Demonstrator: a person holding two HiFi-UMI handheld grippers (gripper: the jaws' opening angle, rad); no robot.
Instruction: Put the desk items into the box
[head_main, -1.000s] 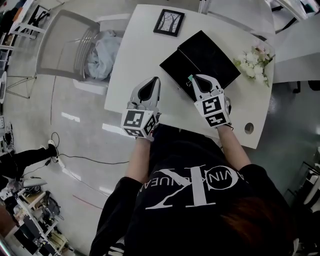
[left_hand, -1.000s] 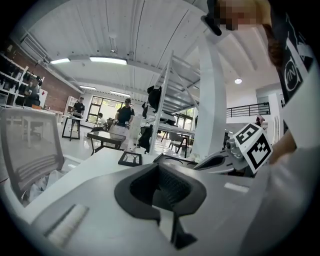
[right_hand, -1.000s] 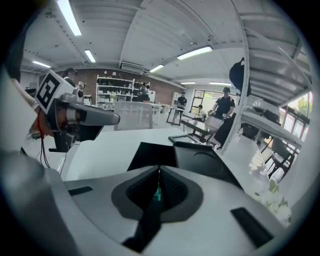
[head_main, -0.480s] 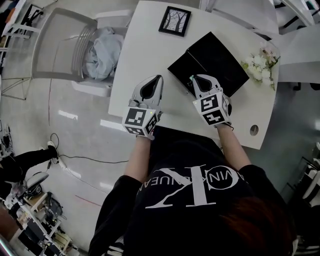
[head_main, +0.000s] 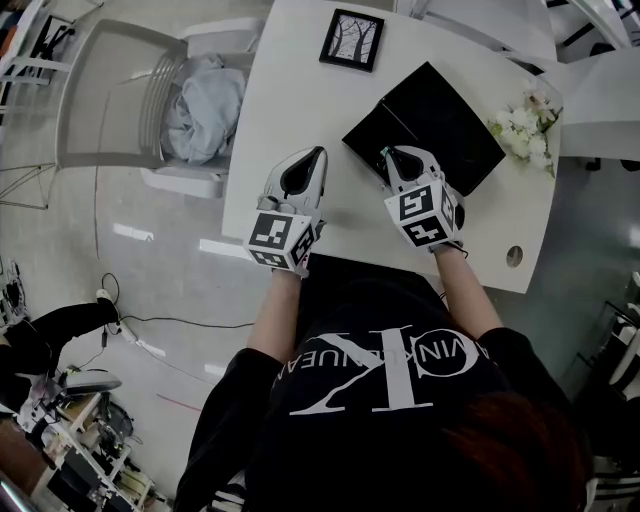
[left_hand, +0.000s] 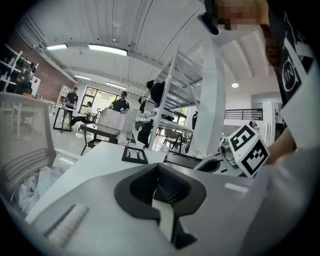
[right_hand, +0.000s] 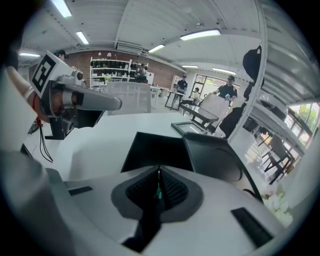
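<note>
Box (head_main: 440, 110), black with its lid laid open, lies on the desk (head_main: 290, 120) toward the far right corner, between the picture frame (head_main: 351, 40) at the far edge and the flowers (head_main: 525, 125) at the right edge. Right gripper (head_main: 388, 155) sits at the box's near corner, its jaws closed on a small thin green item (right_hand: 158, 193) whose identity cannot be made out. Left gripper (head_main: 319, 153) is over the near left part of the desk, apart from the box, jaws together with nothing between them.
</note>
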